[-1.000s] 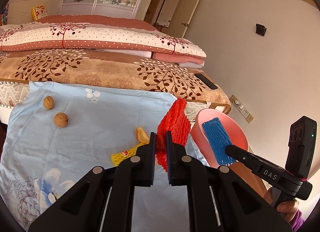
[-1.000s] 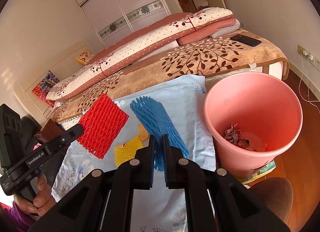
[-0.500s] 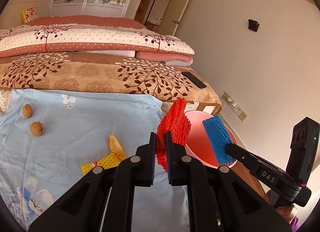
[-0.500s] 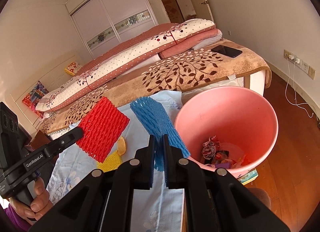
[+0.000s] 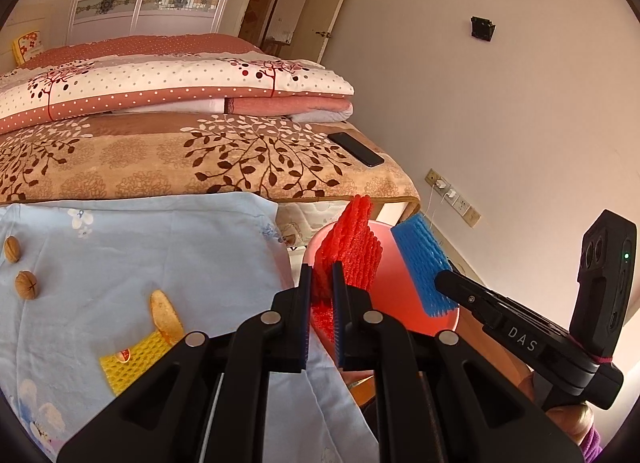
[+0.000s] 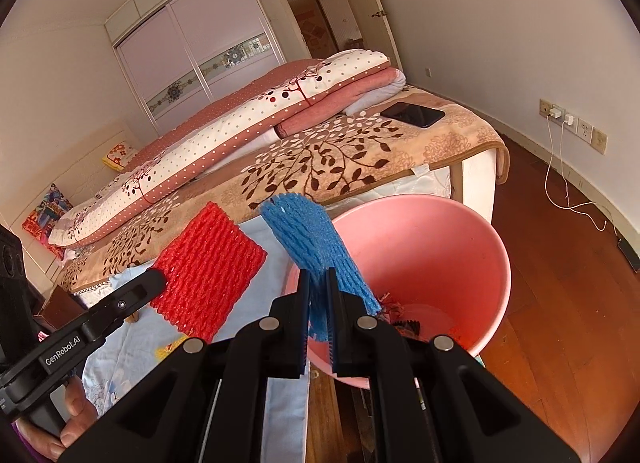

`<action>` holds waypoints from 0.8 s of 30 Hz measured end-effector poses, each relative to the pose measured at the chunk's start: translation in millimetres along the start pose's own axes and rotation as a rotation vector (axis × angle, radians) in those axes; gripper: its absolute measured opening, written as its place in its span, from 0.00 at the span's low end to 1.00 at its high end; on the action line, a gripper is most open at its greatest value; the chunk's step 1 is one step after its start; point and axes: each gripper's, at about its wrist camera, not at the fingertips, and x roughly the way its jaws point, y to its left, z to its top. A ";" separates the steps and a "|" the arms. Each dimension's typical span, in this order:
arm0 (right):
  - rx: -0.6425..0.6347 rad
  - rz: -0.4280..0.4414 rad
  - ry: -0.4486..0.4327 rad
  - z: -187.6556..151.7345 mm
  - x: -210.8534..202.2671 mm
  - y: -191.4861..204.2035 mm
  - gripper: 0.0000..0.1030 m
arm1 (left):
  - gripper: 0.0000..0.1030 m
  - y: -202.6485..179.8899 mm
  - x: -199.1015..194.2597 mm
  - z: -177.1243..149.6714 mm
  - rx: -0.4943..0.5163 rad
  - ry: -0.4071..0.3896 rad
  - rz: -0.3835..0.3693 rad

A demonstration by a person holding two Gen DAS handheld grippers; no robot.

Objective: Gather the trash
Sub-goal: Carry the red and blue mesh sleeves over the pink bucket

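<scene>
- Both grippers are clenched on trash: the left gripper (image 5: 321, 281) pinches a red foam fruit net (image 5: 352, 247), and the right gripper (image 6: 318, 289) pinches a blue foam fruit net (image 6: 316, 239).
- Each net stands up from its jaws; the lower part of each is hidden between the black fingers (image 6: 298, 319).
- Seen from the right wrist, the blue net hangs over the near left rim of the round pink plastic bucket (image 6: 460, 247), while the red net is just left of that rim, over the right edge of the pale blue floral cloth (image 5: 160, 247).
- Crumpled scraps lie at the bucket's bottom, mostly hidden behind the right gripper's fingers and hard to make out.
- On the cloth, a yellow foam net (image 5: 132, 359) lies near its front edge, touching an orange peel-like piece (image 5: 164, 317); what that piece is cannot be told.
- Two brown walnuts (image 5: 26, 283) sit by the cloth's left edge, one partly cut off by the frame.
- A black phone (image 5: 356, 149) rests at the right corner of the leaf-patterned brown blanket (image 5: 180, 159) on the bed.
- The person's hands (image 6: 76, 415) show only as fingers at the frame edges.
- Compared with a second ago, both nets have moved toward the bucket: the blue one was over the cloth, clear of the rim, and the bucket now fills more of the right wrist view.
</scene>
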 end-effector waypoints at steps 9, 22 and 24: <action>0.025 -0.057 -0.002 6.0 7.0 -25.6 0.07 | 0.09 -23.1 36.3 4.4 0.026 0.036 -0.026; 0.028 -0.106 0.009 15.3 24.0 -42.8 0.07 | 0.09 -28.7 68.9 14.8 0.014 0.067 -0.036; 0.028 -0.115 0.005 17.9 25.7 -45.1 0.07 | 0.09 -31.6 71.8 15.2 0.027 0.063 -0.033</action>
